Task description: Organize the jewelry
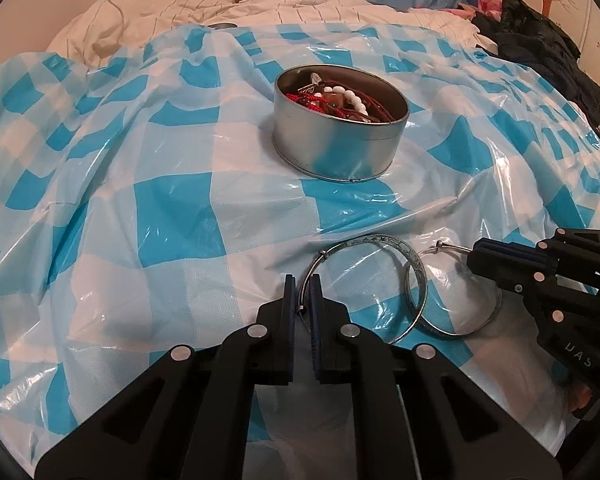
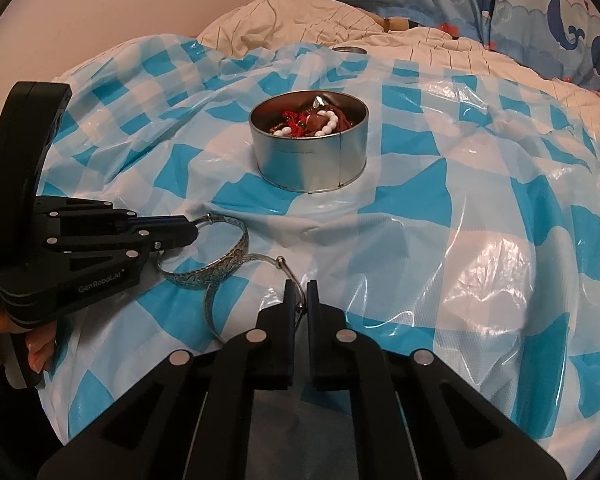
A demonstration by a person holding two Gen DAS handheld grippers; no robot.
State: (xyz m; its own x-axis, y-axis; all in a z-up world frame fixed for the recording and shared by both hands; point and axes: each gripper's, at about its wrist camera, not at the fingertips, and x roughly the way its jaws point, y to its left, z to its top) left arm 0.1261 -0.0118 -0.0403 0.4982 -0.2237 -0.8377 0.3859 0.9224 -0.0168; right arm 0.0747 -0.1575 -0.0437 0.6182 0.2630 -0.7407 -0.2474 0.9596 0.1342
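Both claws pinch overlapping bangles (image 1: 366, 280); tin (image 1: 340, 124) sits well beyond.

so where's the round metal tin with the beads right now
The round metal tin sits upright mid-frame in both wrist views on the blue-and-white checked plastic sheet, beyond the two silver bangles that the left gripper and right gripper pinch.

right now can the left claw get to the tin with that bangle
Probably yes: the checked plastic sheet between the left claw and the open round tin is bare. But its silver bangle overlaps the other bangle, held by the right claw.
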